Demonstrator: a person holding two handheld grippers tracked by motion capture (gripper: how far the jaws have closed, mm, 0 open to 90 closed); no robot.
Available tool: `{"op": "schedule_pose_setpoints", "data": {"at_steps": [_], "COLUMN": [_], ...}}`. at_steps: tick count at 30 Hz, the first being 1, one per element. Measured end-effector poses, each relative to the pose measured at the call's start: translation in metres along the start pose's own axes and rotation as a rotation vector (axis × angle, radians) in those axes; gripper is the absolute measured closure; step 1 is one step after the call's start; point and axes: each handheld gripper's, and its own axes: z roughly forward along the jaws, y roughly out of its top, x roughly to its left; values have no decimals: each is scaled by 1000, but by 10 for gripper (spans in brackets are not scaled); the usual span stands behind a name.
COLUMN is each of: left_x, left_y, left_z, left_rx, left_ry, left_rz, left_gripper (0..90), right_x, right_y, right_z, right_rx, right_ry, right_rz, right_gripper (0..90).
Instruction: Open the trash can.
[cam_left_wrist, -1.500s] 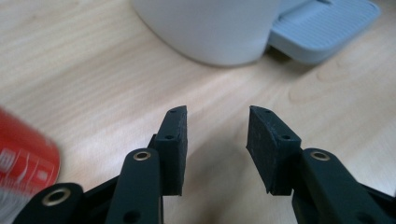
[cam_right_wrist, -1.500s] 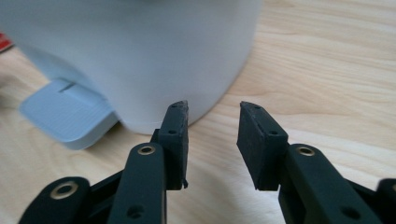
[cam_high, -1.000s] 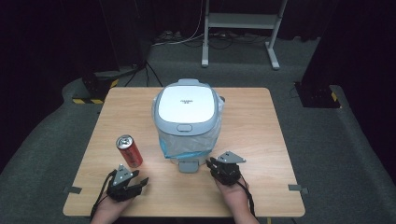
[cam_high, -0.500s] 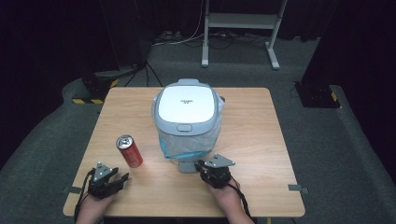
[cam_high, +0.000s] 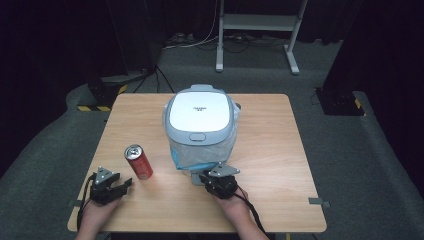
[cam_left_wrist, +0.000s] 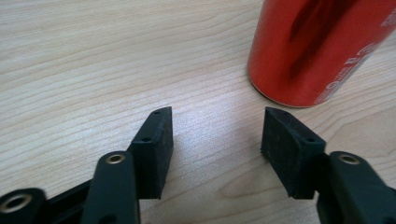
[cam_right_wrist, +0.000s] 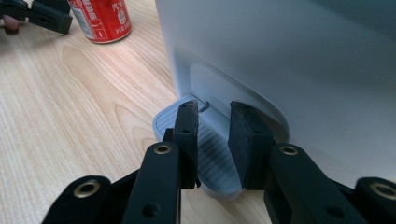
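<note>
A red drink can (cam_high: 138, 161) stands upright on the wooden table (cam_high: 280, 165), left of a white-lidded pedal bin (cam_high: 200, 117). My left gripper (cam_high: 124, 185) lies low at the front left, pointing at the can from a short way off. In the left gripper view the can (cam_left_wrist: 317, 46) stands ahead and to the right of that gripper (cam_left_wrist: 215, 126), which is open and has just been opening, with nothing between its jaws. My right gripper (cam_right_wrist: 212, 121) hovers over the bin's grey foot pedal (cam_right_wrist: 164, 122), its pads a narrow gap apart and gripping nothing.
A clear bluish bag liner (cam_high: 200, 155) hangs below the bin's lid. In the right gripper view the bin's wall (cam_right_wrist: 280, 56) rises close on the right. Bare tabletop runs along the right side. A metal stand (cam_high: 260, 30) and cables are on the floor beyond the table.
My left gripper has slid left, away from the can. My right gripper has moved left along the front of the bin to the pedal.
</note>
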Motion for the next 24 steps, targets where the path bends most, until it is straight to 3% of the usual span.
{"op": "schedule_pose_setpoints", "data": {"at_steps": [5, 9, 24], "left_x": [1, -1, -2], "left_y": [0, -1, -2], "left_z": [-1, 0, -1], "left_rx": [6, 9, 17], "left_ry": [-1, 1, -11], "left_rz": [-7, 21, 26], "left_gripper": [387, 383, 367], "right_x": [2, 3, 3], "right_y": [-1, -2, -8], "right_z": [4, 3, 4], "right_rx": [9, 12, -13], "right_ry": [-16, -17, -14], "right_rz": [-24, -20, -13], "right_gripper": [692, 676, 684]}}
